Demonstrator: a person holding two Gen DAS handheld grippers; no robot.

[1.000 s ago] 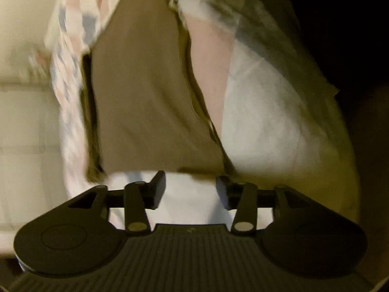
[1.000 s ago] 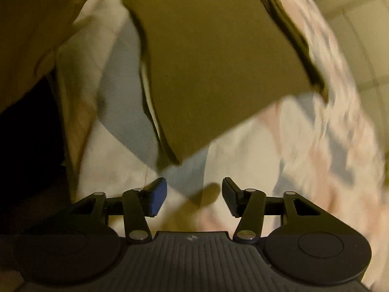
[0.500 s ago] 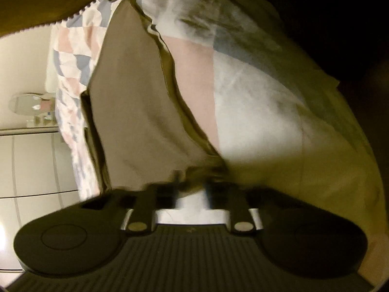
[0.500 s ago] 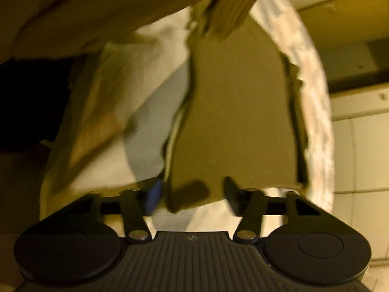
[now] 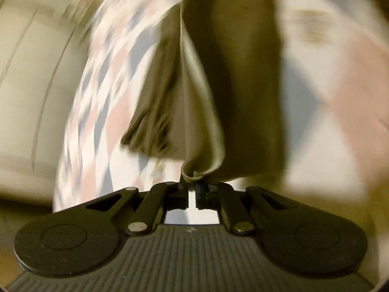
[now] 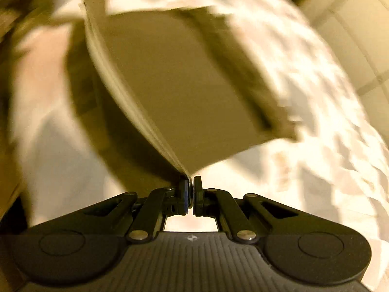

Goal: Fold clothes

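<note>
Between our pads, both grippers now pinch the garment [image 5: 233, 77]: left gripper [image 5: 192, 185] clamps a bunched corner, right gripper [image 6: 190, 182] has just closed on an edge. Half a second ago it lay flat; now it hangs lifted, ready to fold. Below lies a patterned bedspread [image 6: 316, 121], pale panelling [image 5: 29, 77] beyond.

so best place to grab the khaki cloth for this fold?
By its near corners, one per hand, coming from above. The khaki cloth is thin and flat; its stitched hem runs to a point, so the corner pinches easily. Both tongs are already shut on it: right tongs on the hem corner, left tongs on a bunched edge. The cloth hangs over the patterned bedding.
</note>
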